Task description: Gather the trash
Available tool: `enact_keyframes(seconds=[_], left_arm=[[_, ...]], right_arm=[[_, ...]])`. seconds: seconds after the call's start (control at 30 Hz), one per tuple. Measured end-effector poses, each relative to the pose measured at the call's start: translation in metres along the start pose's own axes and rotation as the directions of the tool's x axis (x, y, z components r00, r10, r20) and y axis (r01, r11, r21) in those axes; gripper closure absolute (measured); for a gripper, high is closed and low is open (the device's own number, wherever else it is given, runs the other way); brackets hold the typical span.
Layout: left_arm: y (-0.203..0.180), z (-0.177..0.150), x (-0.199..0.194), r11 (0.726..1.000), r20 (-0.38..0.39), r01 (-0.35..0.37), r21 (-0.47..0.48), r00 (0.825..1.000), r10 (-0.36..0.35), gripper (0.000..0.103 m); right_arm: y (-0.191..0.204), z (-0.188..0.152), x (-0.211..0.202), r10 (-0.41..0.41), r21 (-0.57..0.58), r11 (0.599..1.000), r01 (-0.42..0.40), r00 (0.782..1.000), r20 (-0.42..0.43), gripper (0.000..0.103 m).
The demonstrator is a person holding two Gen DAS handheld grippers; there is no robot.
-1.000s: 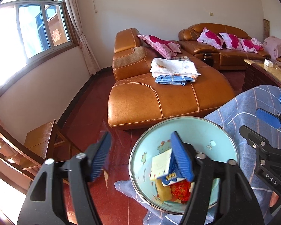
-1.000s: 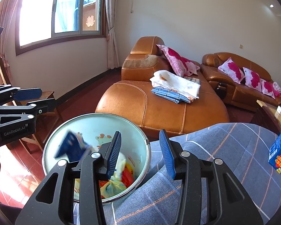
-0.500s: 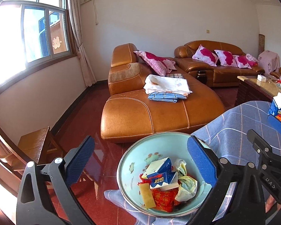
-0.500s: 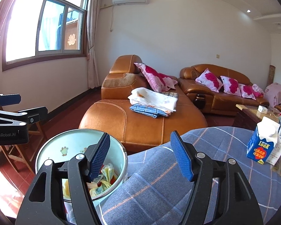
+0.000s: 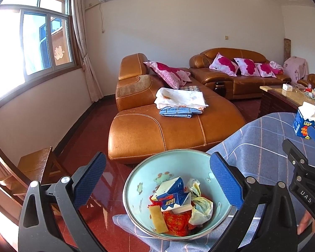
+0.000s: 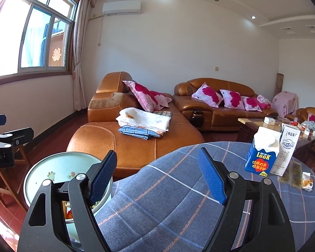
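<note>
Basin [image 5: 136, 180]: holds blue carton [image 5: 174, 197], wrappers.
Table [image 6: 178, 199]: two cartons [image 6: 262, 153], scraps remain.
Left gripper [image 5: 157, 178]: wide, empty.
Right gripper [image 6: 157, 176]: just opening, empty.

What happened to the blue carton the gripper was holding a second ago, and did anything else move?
The left gripper let go of the blue carton, which dropped into the basin and now lies on the other trash. Its jaws have opened wide and are empty. The right gripper has just been opening too, with nothing between its jaws, and swung from the basin toward the table. The cartons on the table stayed put.
</note>
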State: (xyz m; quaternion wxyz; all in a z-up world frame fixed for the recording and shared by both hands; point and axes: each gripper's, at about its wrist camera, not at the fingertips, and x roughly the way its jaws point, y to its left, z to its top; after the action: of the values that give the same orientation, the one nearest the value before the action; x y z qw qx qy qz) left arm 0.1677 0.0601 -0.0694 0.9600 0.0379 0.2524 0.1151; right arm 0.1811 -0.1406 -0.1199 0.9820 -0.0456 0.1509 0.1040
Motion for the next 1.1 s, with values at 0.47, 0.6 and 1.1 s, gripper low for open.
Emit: enact_keyframes(seconds=[0.47,0.6,1.1], left_arm=[[-0.0015,-0.0019,0.0021,1.0,-0.009,0.001,0.014,1.0,-0.001,0.006],[-0.0016,-0.0022,0.0024,1.0,-0.009,0.0,0.013,1.0,0.0,0.006],[-0.0011,-0.0043,0.006,1.0,-0.015,-0.003,0.016,1.0,0.003,0.006]], right_arm=[[0.001,-0.0004,0.0011,-0.011,0.0,1.0,0.011,1.0,-0.001,0.02],[0.0006,-0.0005,0.0012,-0.013,0.004,1.0,0.013,1.0,0.002,0.019],[-0.0006,-0.0006,0.0016,-0.013,0.001,1.0,0.013,1.0,0.003,0.017]])
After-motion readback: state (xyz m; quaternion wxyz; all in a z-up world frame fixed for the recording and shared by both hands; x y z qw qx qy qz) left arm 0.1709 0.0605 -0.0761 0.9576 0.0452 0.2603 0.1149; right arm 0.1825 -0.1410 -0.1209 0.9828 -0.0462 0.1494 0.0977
